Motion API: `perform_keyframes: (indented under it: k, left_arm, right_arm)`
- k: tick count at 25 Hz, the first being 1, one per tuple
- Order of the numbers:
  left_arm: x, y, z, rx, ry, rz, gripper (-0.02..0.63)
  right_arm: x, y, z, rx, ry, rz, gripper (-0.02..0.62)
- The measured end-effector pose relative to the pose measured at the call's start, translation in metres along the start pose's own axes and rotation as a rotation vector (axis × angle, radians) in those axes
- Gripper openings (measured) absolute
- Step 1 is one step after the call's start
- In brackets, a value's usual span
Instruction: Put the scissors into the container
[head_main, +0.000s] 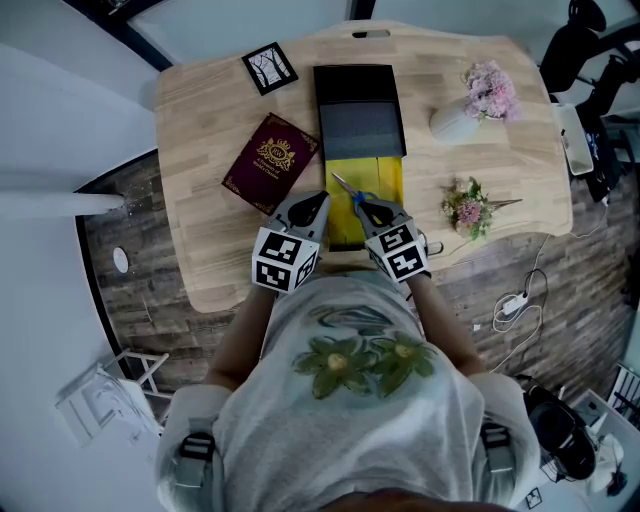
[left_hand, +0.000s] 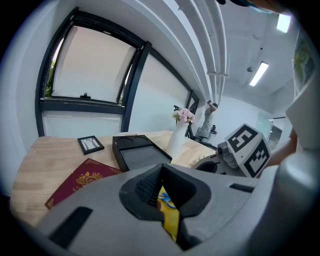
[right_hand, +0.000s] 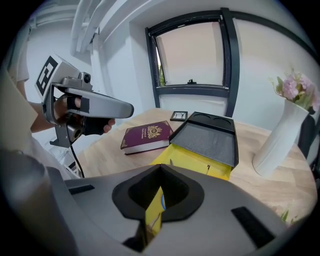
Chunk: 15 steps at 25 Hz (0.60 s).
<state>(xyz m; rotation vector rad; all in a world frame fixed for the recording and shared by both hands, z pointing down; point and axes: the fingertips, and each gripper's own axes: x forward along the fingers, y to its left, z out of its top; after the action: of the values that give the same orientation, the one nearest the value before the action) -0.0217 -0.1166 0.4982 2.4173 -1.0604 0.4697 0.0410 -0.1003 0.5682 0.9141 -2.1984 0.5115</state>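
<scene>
The scissors (head_main: 350, 190), with silver blades and a blue handle, hang over the open yellow container (head_main: 388, 175) in the head view. My right gripper (head_main: 366, 207) is shut, and the handle sits right at its fingertips. In the right gripper view the jaws (right_hand: 160, 169) meet at the tips, with a yellow strip and a blue curve showing in the gap behind them. The yellow container (right_hand: 195, 162) lies just ahead. My left gripper (head_main: 320, 200) is shut beside the container's left edge, with its jaws (left_hand: 160, 169) closed at the tips.
A black tray (head_main: 358, 110) covers the far part of the yellow container. A maroon book (head_main: 270, 160) lies to the left and a small picture frame (head_main: 268, 67) behind it. A white vase with flowers (head_main: 455, 122) and a loose flower sprig (head_main: 465, 208) lie to the right.
</scene>
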Motion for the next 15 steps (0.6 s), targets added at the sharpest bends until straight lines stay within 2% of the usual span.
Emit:
perform_keyframes:
  k: [6,15]
  left_arm:
    - [-0.0005,-0.0025,-0.0009,0.003,0.006,-0.004,0.006]
    - [0.0002,-0.0032,-0.0027,0.006,0.01,-0.006,0.006]
  right_arm:
    - [-0.0044,-0.0038,0.0042,0.034,-0.007,-0.03,0.005]
    - [-0.0025,-0.0021,-0.0043,0.065,0.018,0.008,0.005]
